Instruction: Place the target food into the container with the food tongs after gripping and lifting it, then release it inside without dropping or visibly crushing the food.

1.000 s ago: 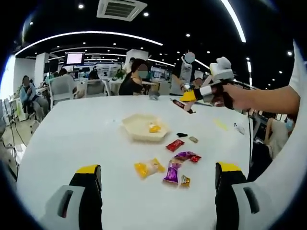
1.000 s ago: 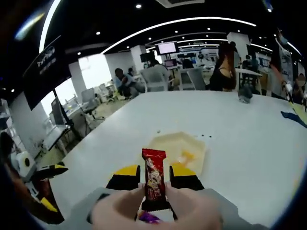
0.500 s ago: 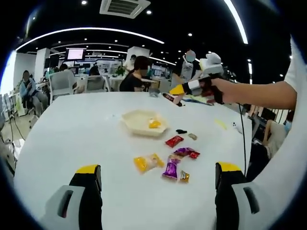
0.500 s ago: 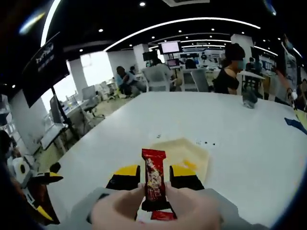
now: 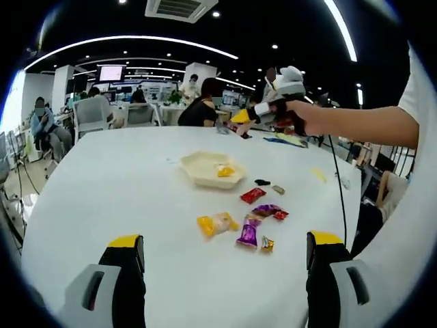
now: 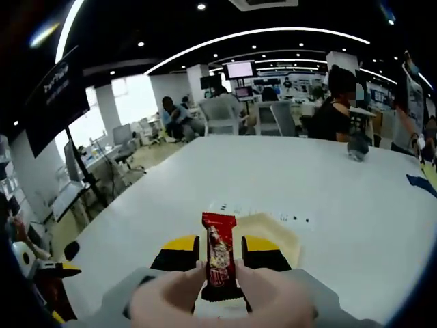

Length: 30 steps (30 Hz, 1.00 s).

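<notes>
Bench (image 5: 102, 191): plain white, glossy. Container (image 5: 208, 176): pale cream, with a yellow-orange item inside (image 5: 224, 171).

Loose wrappers on the bench: red packet (image 5: 252, 195); yellow-orange packet with a paler clear end (image 5: 216, 223); purple packet (image 5: 248, 232); purple-and-red one (image 5: 270, 211); small gold piece (image 5: 266, 244); small black item (image 5: 262, 182); small tan piece (image 5: 277, 189).

Left hand-held gripper (image 5: 225, 263): black jaws, yellow tips, light grey body.

Right hand-held gripper (image 6: 220, 254): same black jaws and yellow tips. Red snack bar (image 6: 219, 256) between them: red wrapper with light print down the middle, dark lower end.
</notes>
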Motion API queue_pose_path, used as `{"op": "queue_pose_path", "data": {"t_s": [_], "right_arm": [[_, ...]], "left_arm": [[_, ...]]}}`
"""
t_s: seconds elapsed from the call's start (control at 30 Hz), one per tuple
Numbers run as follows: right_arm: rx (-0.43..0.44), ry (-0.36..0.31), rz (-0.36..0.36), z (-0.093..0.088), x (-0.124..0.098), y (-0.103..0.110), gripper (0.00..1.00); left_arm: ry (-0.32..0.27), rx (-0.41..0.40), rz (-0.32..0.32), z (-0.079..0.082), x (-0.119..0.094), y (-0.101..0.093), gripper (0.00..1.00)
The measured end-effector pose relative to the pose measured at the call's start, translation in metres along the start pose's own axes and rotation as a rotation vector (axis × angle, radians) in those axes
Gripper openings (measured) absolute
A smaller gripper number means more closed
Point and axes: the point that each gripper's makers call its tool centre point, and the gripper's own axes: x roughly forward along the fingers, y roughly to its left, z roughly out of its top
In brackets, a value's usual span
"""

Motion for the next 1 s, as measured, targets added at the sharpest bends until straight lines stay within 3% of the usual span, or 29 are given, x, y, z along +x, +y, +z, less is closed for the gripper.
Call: {"op": "queue_pose_path", "data": {"t_s": [0.27, 0.67, 1.0], "right_arm": [[-0.027, 0.010, 0.007, 0.001, 0.010, 0.006, 0.24], [-0.053, 0.012, 0.013, 0.005, 0.017, 0.007, 0.19], [-0.061, 0.001, 0.028, 0.009, 0.020, 0.009, 0.22]], "left_arm": [[-0.007, -0.020, 0.033, -0.001, -0.009, 0.009, 0.99], [-0.050, -0.049, 0.041, 0.003, -0.012, 0.009, 1.00], [-0.069, -0.053, 0.046, 0.006, -0.014, 0.009, 1.00]]}}
